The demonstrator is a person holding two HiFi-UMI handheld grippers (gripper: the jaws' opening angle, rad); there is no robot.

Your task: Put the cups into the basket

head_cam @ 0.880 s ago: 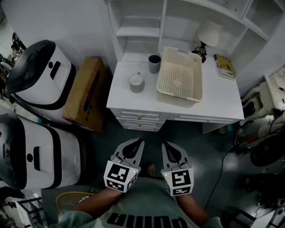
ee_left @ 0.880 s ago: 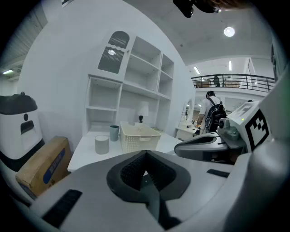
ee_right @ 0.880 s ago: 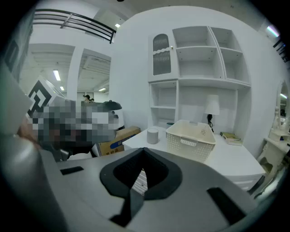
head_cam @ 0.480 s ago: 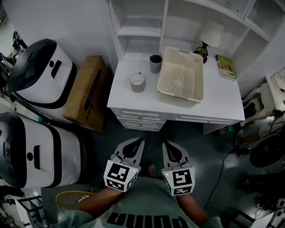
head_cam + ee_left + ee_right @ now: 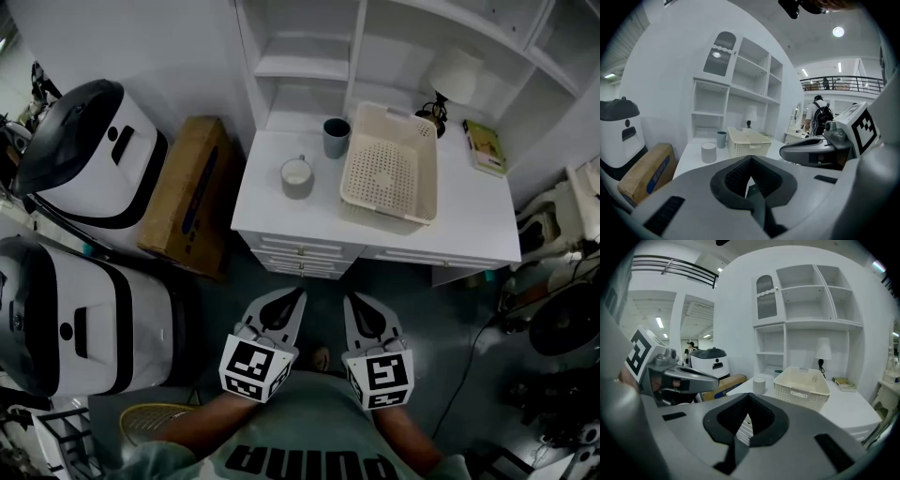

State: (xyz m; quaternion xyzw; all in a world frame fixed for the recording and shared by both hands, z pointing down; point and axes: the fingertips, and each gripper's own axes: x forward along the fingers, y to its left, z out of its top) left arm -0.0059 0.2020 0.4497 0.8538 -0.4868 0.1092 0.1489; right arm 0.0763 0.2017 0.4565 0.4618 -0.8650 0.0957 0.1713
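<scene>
The left tongs and right tongs were both closed on nothing, side by side and well short of the desk. On it stood two cups, both just left of the basket and outside it: the grey mug nearer, the dark cup farther back.
</scene>
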